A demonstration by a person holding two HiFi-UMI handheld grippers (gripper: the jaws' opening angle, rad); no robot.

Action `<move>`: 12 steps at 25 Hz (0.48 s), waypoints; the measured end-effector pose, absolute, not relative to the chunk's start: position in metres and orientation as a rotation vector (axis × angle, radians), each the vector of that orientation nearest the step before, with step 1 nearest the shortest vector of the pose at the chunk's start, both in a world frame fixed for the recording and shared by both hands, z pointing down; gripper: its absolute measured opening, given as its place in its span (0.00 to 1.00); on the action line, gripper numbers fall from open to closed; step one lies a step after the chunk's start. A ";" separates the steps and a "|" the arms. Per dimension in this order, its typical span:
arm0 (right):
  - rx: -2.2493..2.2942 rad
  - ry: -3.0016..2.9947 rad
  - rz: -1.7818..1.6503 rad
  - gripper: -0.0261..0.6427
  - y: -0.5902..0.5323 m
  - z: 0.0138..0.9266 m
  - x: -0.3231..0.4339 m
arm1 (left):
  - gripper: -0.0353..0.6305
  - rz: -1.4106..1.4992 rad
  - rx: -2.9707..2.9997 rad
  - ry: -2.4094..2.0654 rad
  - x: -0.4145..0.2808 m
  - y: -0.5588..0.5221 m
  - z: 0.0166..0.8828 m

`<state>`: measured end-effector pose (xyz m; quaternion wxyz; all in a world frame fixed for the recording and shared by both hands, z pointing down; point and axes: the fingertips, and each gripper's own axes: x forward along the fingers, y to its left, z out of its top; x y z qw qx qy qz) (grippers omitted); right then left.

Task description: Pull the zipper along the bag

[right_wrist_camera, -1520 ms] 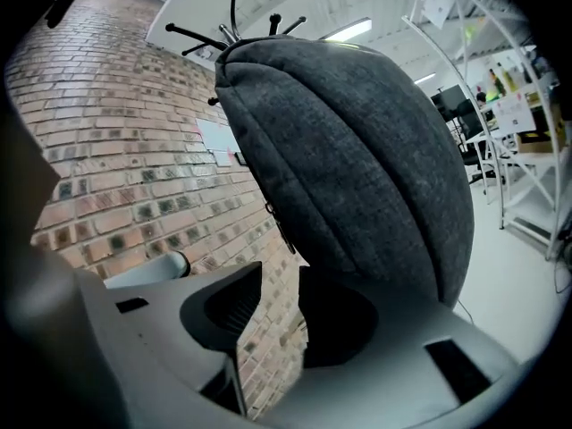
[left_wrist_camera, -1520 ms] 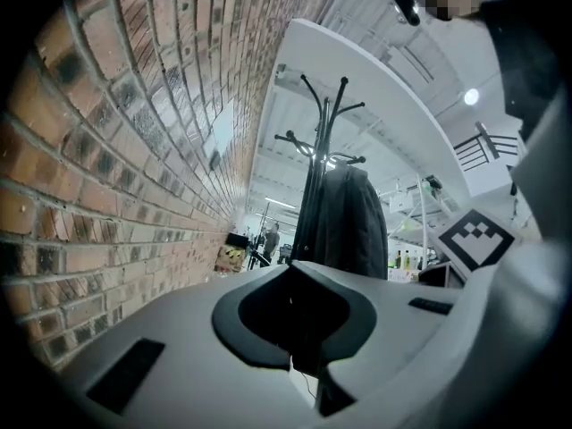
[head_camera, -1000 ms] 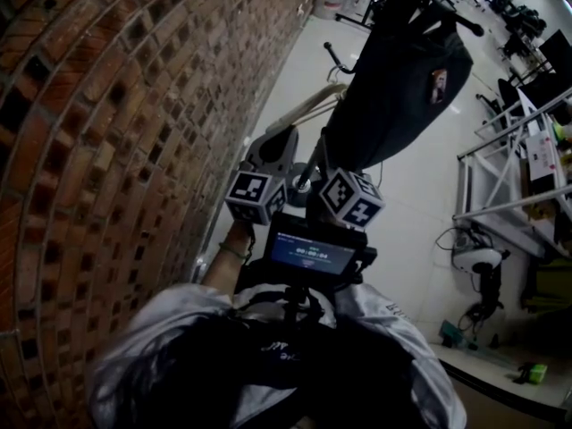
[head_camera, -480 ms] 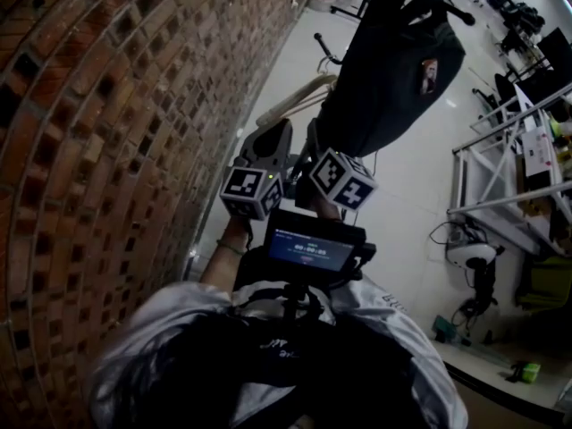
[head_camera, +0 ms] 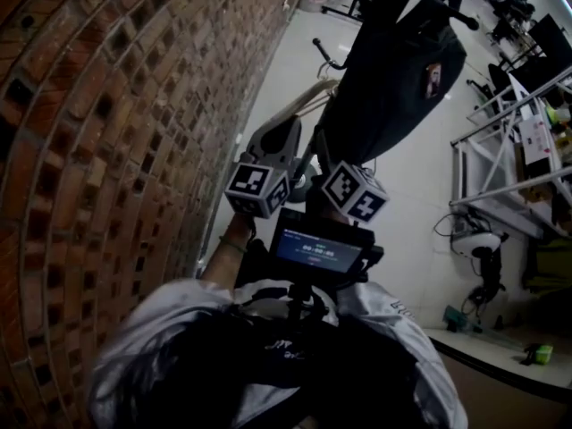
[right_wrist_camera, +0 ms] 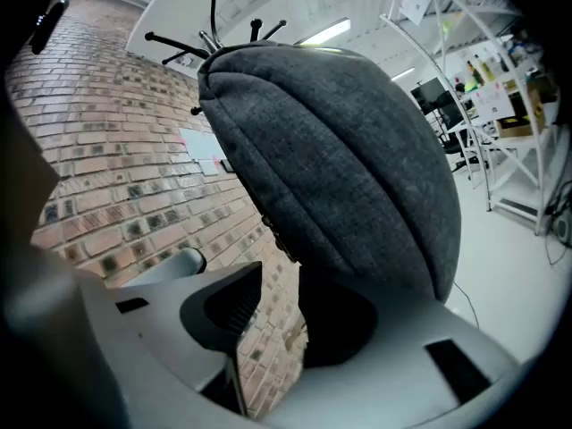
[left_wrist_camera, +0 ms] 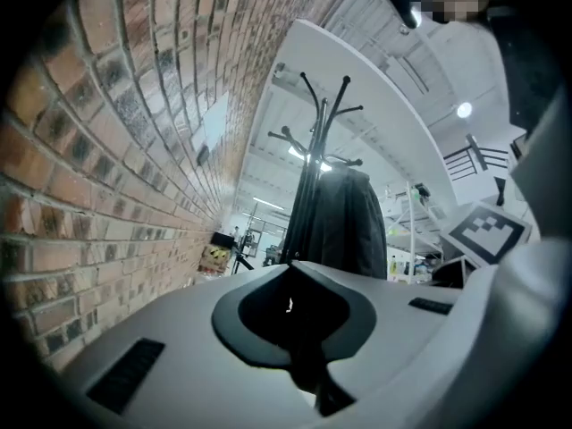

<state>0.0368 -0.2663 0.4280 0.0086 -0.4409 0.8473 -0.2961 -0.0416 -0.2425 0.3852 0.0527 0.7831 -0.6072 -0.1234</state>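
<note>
Dark grey fabric bag [right_wrist_camera: 357,177] hung from the black coat stand [left_wrist_camera: 323,123], just beyond the right gripper [right_wrist_camera: 268,315], whose jaws stood apart and empty; the left gripper [left_wrist_camera: 290,307] was closed on nothing, so pulling had apparently not begun.

**Clearance around the hanging bag [head_camera: 393,79].** The brick wall [head_camera: 107,150] is closing off the whole side to the left of the bag, leaving only a narrow lane of floor [head_camera: 288,61] between wall and bag. The coat stand [left_wrist_camera: 318,150] is carrying the bag, its hooks spreading above it. To the right of the bag, bare floor is running out to the metal racks [head_camera: 514,190], which are standing well apart from it. On the person's side of the bag, the left claw [head_camera: 275,147], jaws together, and the right claw [right_wrist_camera: 281,298], jaws apart, are filling the near approach. The bag's grey side is bulging just beside the right claw.
</note>
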 end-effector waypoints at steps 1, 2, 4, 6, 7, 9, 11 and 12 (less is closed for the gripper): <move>-1.391 2.611 -0.936 0.25 -0.267 0.427 0.039 | 0.07 -0.356 2.413 -1.821 -0.041 -0.246 0.382; -1.404 2.569 -0.948 0.25 -0.268 0.426 0.041 | 0.07 -0.344 2.445 -1.797 -0.042 -0.250 0.381; -1.433 2.488 -0.962 0.25 -0.272 0.427 0.040 | 0.07 -0.339 2.500 -1.740 -0.045 -0.256 0.383; -1.473 2.436 -0.964 0.25 -0.276 0.431 0.035 | 0.07 -0.339 2.533 -1.683 -0.050 -0.262 0.390; -1.496 2.418 -0.961 0.25 -0.277 0.433 0.032 | 0.07 -0.338 2.541 -1.659 -0.054 -0.263 0.394; -1.535 2.382 -0.954 0.25 -0.278 0.434 0.032 | 0.07 -0.318 2.547 -1.610 -0.055 -0.264 0.397; -1.555 2.348 -0.957 0.25 -0.279 0.430 0.036 | 0.07 -0.311 2.557 -1.570 -0.051 -0.264 0.394; -1.559 2.334 -0.962 0.25 -0.279 0.428 0.038 | 0.07 -0.315 2.566 -1.556 -0.049 -0.265 0.393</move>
